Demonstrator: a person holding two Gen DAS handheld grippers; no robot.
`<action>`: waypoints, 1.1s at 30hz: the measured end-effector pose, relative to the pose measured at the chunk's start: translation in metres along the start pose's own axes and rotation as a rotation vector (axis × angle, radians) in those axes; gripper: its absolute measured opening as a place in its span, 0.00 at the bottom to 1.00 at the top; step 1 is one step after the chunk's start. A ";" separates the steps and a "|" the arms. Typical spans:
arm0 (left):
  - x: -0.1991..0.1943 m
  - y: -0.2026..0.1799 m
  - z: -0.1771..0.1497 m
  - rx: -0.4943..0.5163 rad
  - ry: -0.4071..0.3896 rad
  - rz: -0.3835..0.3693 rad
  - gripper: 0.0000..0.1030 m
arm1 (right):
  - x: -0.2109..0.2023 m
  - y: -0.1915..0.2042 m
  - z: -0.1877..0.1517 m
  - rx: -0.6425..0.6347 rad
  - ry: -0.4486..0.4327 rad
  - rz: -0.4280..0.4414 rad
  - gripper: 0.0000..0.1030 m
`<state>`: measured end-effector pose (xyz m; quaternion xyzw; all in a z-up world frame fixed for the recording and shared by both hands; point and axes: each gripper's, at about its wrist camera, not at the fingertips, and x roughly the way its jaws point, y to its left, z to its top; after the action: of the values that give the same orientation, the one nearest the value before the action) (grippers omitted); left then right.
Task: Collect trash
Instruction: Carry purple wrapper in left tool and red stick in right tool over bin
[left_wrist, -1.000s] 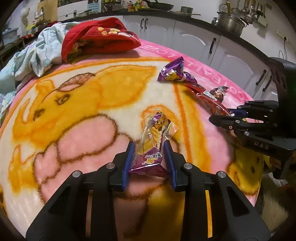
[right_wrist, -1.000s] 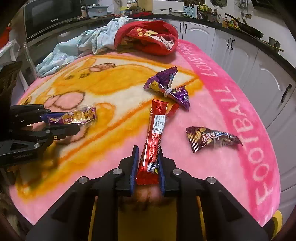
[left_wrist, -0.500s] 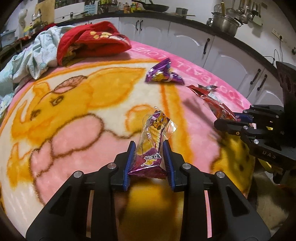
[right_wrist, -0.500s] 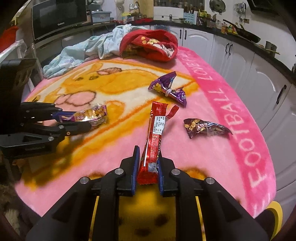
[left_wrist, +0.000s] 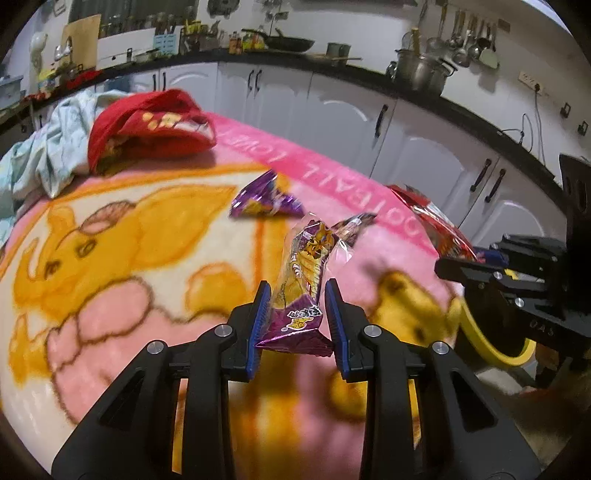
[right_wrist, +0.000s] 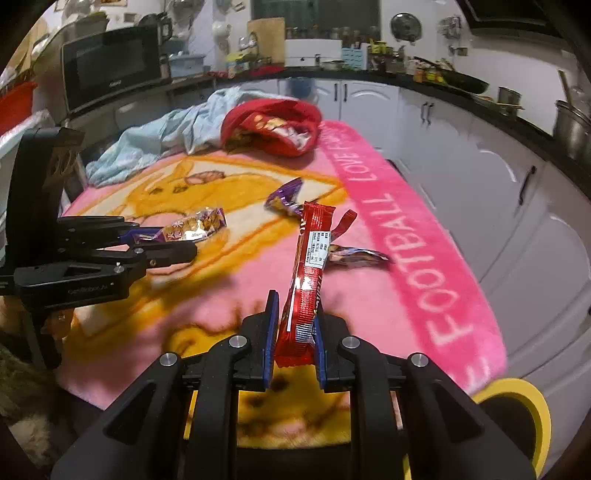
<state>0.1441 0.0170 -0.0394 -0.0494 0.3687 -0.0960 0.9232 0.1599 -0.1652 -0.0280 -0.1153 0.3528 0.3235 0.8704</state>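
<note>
My left gripper (left_wrist: 297, 295) is shut on a purple and gold snack wrapper (left_wrist: 306, 273), held above the blanket; it also shows in the right wrist view (right_wrist: 192, 230). My right gripper (right_wrist: 293, 325) is shut on a long red wrapper (right_wrist: 308, 273), which also shows in the left wrist view (left_wrist: 432, 221). A crumpled purple wrapper (left_wrist: 262, 201) (right_wrist: 284, 197) and a dark brown wrapper (right_wrist: 354, 254) (left_wrist: 351, 227) lie on the pink blanket (right_wrist: 424, 266). A yellow-rimmed bin (right_wrist: 517, 402) (left_wrist: 480, 347) sits below the table's near right corner.
A red garment (left_wrist: 147, 125) and a light blue cloth (left_wrist: 44, 155) are piled at the far end of the table. White kitchen cabinets (left_wrist: 406, 140) run close along the right side. The table edge is just under both grippers.
Both grippers have lifted and pulled back toward the table's near edge with their wrappers. The yellow bin has come into view.
</note>
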 end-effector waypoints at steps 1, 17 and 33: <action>0.000 -0.003 0.002 0.001 -0.005 -0.004 0.23 | -0.005 -0.003 -0.001 0.006 -0.006 -0.006 0.16; 0.005 -0.086 0.035 0.080 -0.100 -0.112 0.23 | -0.077 -0.056 -0.033 0.135 -0.097 -0.096 0.16; 0.028 -0.162 0.050 0.182 -0.092 -0.223 0.23 | -0.127 -0.096 -0.076 0.218 -0.124 -0.213 0.16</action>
<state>0.1761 -0.1464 0.0044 -0.0106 0.3081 -0.2286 0.9234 0.1117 -0.3319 0.0011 -0.0369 0.3173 0.1956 0.9272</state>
